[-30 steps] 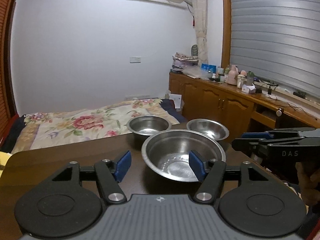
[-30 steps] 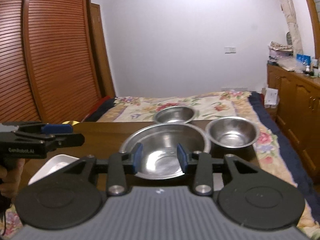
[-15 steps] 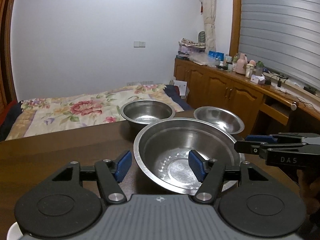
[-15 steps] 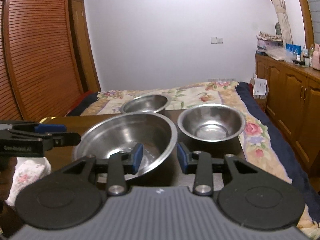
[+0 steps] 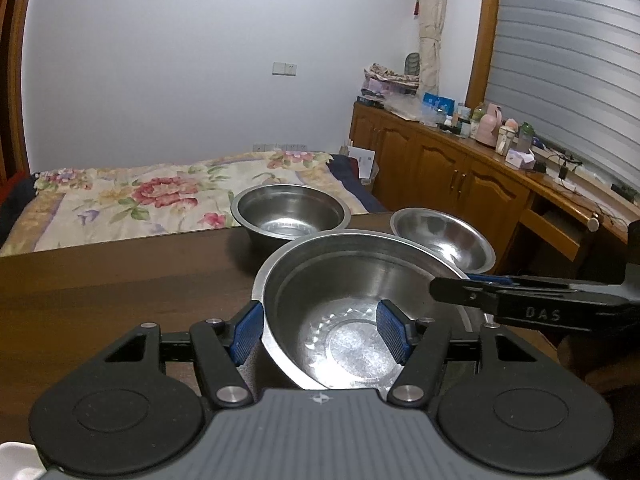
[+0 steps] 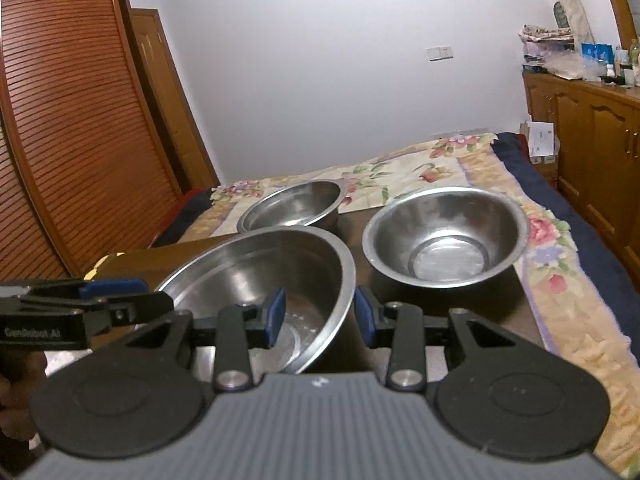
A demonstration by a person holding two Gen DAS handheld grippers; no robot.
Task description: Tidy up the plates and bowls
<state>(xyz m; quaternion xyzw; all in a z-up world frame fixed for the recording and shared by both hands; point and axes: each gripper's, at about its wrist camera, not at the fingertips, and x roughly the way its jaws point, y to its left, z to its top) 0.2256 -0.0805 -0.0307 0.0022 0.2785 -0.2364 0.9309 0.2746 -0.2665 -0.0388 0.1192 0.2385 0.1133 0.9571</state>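
Observation:
A large steel bowl (image 5: 360, 300) stands on the dark wooden table (image 5: 100, 292); it also shows in the right wrist view (image 6: 256, 272). My left gripper (image 5: 320, 332) is open, its fingers straddling the bowl's left rim. My right gripper (image 6: 320, 316) is open, its fingers straddling the bowl's right rim; it also shows in the left wrist view (image 5: 460, 292). Two smaller steel bowls stand behind: one at the far edge (image 5: 288, 212) (image 6: 292, 208), one to the right (image 5: 444, 240) (image 6: 444, 232).
A white dish (image 5: 16, 460) lies at the near left corner. A bed with a floral cover (image 5: 140, 196) lies beyond the table's far edge. Wooden cabinets (image 5: 460, 176) line the right wall, and a slatted wardrobe (image 6: 72, 140) stands at the left.
Both grippers have moved forward and closed in on the large bowl; their fingers now straddle its rim on either side. The right gripper has swung left toward the bowl's right edge.

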